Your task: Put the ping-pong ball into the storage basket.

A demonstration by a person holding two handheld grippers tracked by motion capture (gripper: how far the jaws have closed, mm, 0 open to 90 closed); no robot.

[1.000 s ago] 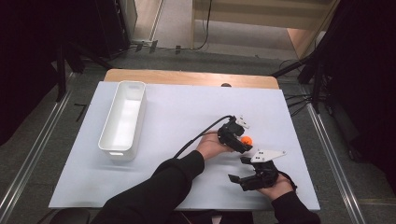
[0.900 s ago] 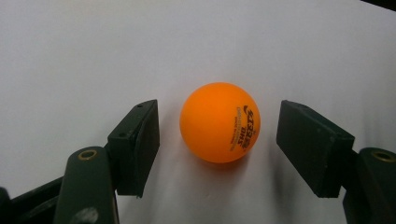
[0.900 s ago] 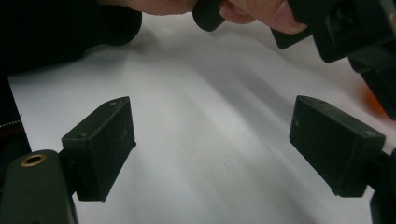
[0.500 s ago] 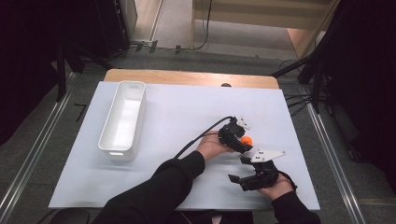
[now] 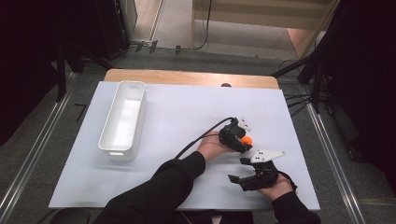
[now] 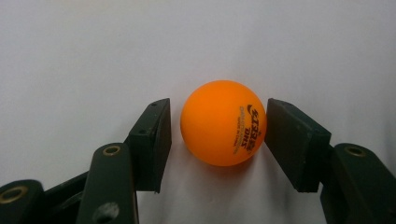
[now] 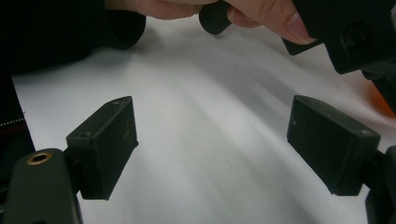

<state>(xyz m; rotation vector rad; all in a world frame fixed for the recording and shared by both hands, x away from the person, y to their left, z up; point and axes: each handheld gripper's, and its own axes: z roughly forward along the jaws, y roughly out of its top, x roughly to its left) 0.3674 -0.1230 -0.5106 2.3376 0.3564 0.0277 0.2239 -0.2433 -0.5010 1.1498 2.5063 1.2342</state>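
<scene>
Your left gripper [image 6: 219,128] has just been closing around the orange ball [image 6: 223,123], one pad touching, the other a hair off, ball sitting well right of the white bin [image 5: 122,119], so you're nearly gripped.

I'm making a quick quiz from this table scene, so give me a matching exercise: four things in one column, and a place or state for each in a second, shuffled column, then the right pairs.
Things:
1. orange table tennis ball
2. white bin
3. right gripper
4. left gripper

Places or states:
A. jaws wide apart over bare white sheet
B. jaws just been closing round the ball, a slim gap on one side
C. between two black pads
D. on the table's left part

Pairs: 1-C, 2-D, 3-A, 4-B
</scene>
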